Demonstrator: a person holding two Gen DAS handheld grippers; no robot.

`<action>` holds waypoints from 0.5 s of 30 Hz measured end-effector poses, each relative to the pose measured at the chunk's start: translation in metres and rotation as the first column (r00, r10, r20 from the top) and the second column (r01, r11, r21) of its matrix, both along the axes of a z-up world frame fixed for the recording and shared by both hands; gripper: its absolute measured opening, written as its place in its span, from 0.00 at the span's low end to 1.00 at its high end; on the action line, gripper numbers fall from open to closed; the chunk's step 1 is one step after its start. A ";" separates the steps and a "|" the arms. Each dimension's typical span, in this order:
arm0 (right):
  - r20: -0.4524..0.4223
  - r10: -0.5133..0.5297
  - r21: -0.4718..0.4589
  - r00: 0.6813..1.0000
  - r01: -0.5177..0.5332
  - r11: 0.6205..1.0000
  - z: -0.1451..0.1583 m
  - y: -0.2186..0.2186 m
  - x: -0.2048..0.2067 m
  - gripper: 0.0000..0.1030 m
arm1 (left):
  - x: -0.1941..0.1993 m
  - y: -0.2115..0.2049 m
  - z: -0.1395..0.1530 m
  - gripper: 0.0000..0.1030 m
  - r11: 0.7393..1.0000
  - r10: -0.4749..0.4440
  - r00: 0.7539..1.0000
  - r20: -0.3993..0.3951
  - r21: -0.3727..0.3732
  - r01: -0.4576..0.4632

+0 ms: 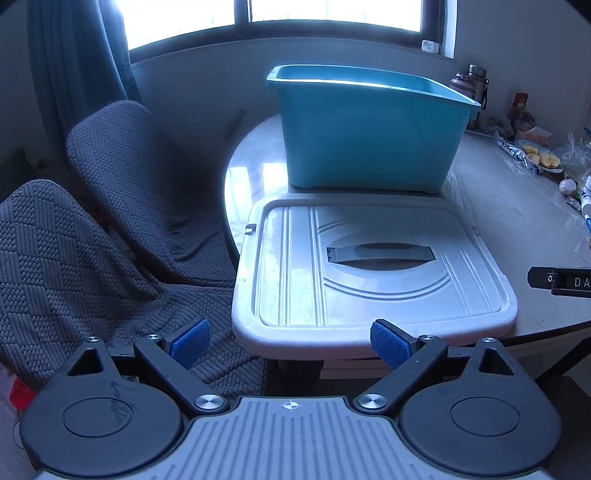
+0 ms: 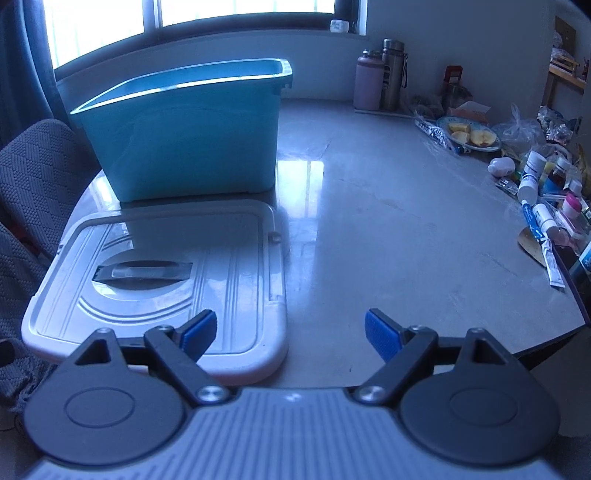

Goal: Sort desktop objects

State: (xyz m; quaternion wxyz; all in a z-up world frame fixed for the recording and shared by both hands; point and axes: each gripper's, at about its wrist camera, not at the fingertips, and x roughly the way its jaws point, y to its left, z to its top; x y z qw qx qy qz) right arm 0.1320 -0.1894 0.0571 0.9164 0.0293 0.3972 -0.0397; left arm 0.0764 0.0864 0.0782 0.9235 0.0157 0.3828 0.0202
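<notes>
Two hand-held grippers hang over the near edge of a pale stone table (image 2: 388,229), both with their blue-padded jaws spread wide and nothing between them.

Taking the teal plastic bin (image 1: 369,136) as the landmark: it stands upright and uncovered on the table below the window (image 1: 325,11). Just in front of the bin, touching or nearly touching its base, lies the white lid (image 1: 369,273), flat, with its grey handle (image 1: 380,254) facing up; the near side of the lid sticks out past the table edge. The left gripper (image 1: 291,343) sits above that overhanging side, its right pad over the lid's rim and its left pad out over the grey quilted chair cover (image 1: 118,206), which is left of the bin. The right gripper (image 2: 290,334) is nearer the lid's right corner, one pad over the lid and the other over bare tabletop.

Well to the right of the bin, along the far side of the table, stand a pink flask (image 2: 368,83) and a steel flask (image 2: 394,74), a plate of cut fruit (image 2: 469,136), and farther round a crowded heap of small white bottles (image 2: 532,173), tubes (image 2: 535,225) and plastic bags (image 2: 521,129). A black bar with white letters (image 1: 561,282) shows right of the lid in the left wrist view.
</notes>
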 end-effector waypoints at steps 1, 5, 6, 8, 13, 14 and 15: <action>-0.010 0.005 0.003 1.000 -0.005 1.000 -0.001 0.000 0.005 0.85 | 0.006 0.000 0.000 0.92 1.000 0.006 1.000 -0.008 -0.003 -0.006; -0.058 0.031 0.002 0.998 -0.031 1.000 -0.005 -0.001 0.027 0.85 | 0.034 0.000 -0.002 0.92 0.999 0.030 0.997 -0.065 -0.029 -0.032; -0.072 0.039 0.000 0.997 -0.039 0.999 -0.005 -0.001 0.034 0.85 | 0.041 -0.001 -0.003 0.92 0.999 0.033 0.996 -0.078 -0.034 -0.035; -0.101 0.042 0.005 0.994 -0.042 0.999 -0.008 -0.002 0.046 0.85 | 0.055 -0.004 -0.004 0.92 0.999 0.036 0.995 -0.094 -0.033 -0.039; -0.180 0.066 0.055 0.981 -0.057 0.997 -0.015 -0.005 0.080 0.85 | 0.091 -0.007 -0.006 0.92 0.999 0.044 0.990 -0.136 -0.024 -0.048; -0.191 0.072 0.057 0.979 -0.062 0.996 -0.016 -0.004 0.086 0.85 | 0.098 -0.007 -0.006 0.92 0.998 0.048 0.988 -0.144 -0.026 -0.053; -0.200 0.079 0.058 0.977 -0.069 0.996 -0.017 -0.003 0.092 0.85 | 0.105 -0.006 -0.007 0.92 0.998 0.052 0.987 -0.155 -0.028 -0.057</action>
